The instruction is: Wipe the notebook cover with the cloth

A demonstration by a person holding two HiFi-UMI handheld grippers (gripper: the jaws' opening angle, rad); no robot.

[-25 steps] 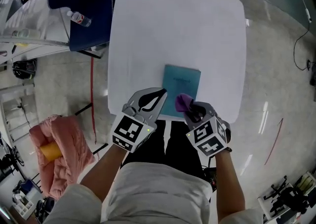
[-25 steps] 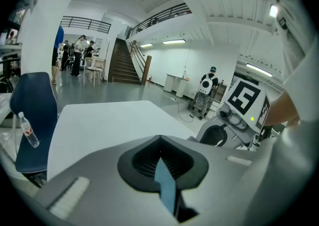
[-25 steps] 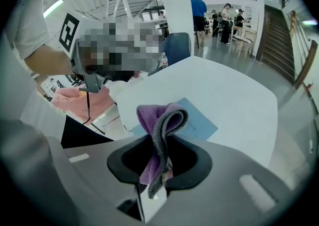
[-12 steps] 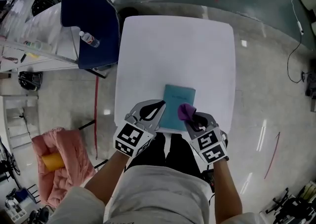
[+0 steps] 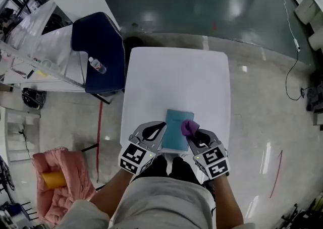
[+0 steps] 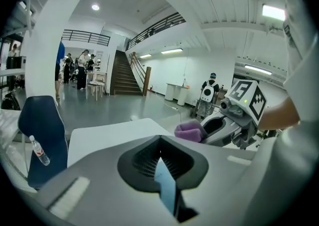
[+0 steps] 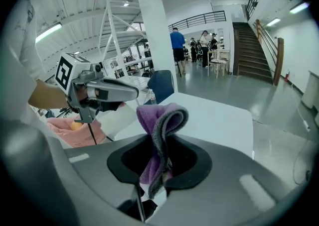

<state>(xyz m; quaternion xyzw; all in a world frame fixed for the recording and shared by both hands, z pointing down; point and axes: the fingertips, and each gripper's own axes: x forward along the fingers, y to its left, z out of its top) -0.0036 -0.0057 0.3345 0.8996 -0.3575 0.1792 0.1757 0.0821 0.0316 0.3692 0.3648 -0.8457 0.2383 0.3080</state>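
Head view puts the teal notebook (image 5: 177, 128) at the near edge of the white table (image 5: 176, 79), plain-covered and rectangular, with your two grippers on either side of it. Your left gripper (image 5: 160, 127) reaches its left edge, and your right gripper (image 5: 192, 133) carries a bunched purple cloth (image 5: 188, 126) that shows over the notebook's right edge; whether the cloth touches the cover cannot be told from above. A dark blue chair (image 5: 98, 51) with a water bottle (image 5: 97, 65) on its seat stands just beside the table's far left. Left gripper view shows the jaws clenched on the notebook, whose thin teal edge runs down from where they meet, with the cloth-bearing right gripper near on the right. Right gripper view shows those jaws clamped on the cloth, purple with a grey underside, folded over and standing up out of the grip.
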